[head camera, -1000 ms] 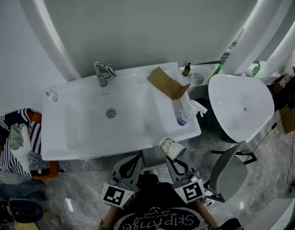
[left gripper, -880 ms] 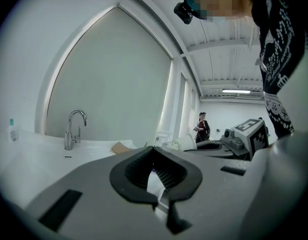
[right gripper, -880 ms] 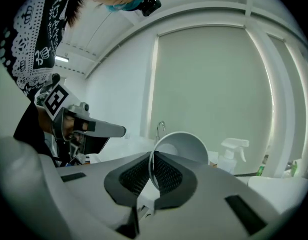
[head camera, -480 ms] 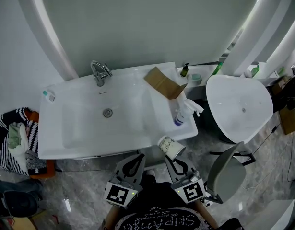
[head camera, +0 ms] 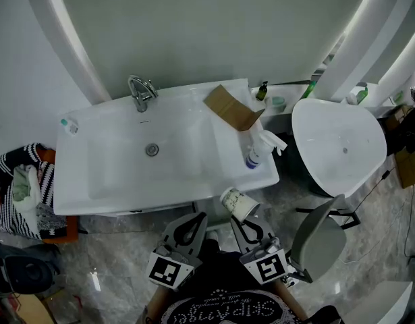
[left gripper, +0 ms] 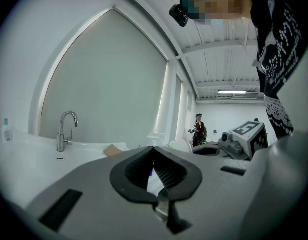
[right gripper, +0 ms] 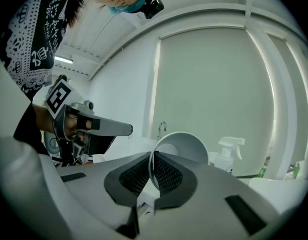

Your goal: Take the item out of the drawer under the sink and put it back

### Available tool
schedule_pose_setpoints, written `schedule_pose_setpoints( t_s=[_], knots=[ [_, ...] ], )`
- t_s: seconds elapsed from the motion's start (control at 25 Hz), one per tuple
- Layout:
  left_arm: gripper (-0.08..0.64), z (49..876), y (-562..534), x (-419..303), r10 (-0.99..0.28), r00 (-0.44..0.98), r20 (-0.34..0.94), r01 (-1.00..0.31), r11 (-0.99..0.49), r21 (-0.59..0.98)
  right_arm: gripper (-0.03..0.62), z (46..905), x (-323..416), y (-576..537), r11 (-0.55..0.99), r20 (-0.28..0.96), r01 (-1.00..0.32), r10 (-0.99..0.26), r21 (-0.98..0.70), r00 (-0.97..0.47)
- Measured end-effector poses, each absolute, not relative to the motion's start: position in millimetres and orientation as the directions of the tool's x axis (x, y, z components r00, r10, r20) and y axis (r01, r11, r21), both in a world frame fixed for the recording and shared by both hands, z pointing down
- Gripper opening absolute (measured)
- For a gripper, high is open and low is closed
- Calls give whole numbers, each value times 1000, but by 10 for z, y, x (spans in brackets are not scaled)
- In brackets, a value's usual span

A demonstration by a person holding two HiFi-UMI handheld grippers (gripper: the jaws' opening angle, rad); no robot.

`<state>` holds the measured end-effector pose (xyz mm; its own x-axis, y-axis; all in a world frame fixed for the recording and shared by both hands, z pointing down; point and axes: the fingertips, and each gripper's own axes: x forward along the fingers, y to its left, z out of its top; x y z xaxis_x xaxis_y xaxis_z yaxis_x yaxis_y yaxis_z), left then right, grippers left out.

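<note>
A white paper cup (head camera: pixel 238 204) with small dark print hangs tilted just off the front right corner of the white sink (head camera: pixel 119 184). My right gripper (head camera: pixel 239 221) is shut on its rim; in the right gripper view the cup (right gripper: pixel 183 147) wall is pinched between the ribbed pads, right gripper (right gripper: pixel 152 158). My left gripper (head camera: pixel 196 219) sits beside it to the left, below the sink's front edge. Its jaws meet at the tip with nothing in them, left gripper (left gripper: pixel 154 148). The drawer under the sink is hidden by the basin.
On the sink stand a chrome faucet (head camera: pixel 141 93), an open cardboard box (head camera: pixel 231 108), a spray bottle (head camera: pixel 257 151) and a small bottle (head camera: pixel 69 125). A white round tub (head camera: pixel 339 147) and grey chair (head camera: pixel 322 238) are at right; striped laundry (head camera: pixel 21 194) at left.
My left gripper has crept a little right and toward the sink. The right gripper and the cup have stayed where they were.
</note>
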<state>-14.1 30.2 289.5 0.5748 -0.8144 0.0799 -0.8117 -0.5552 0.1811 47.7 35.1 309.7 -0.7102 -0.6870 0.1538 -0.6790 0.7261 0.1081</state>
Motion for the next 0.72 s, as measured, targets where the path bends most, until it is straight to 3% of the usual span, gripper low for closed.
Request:
schedule_pose_setpoints(
  t_s=[0.48,0.72],
  knots=[
    [3,2842,384,39,-800,597,58,-801,-591,98,23,3124,585,382,731,147,-675,-682,102,-716],
    [4,2799,306,7,-827,563,16,-813,-550,189,23,3145,630,335,735,152,-671,-677,93,-720]
  ],
)
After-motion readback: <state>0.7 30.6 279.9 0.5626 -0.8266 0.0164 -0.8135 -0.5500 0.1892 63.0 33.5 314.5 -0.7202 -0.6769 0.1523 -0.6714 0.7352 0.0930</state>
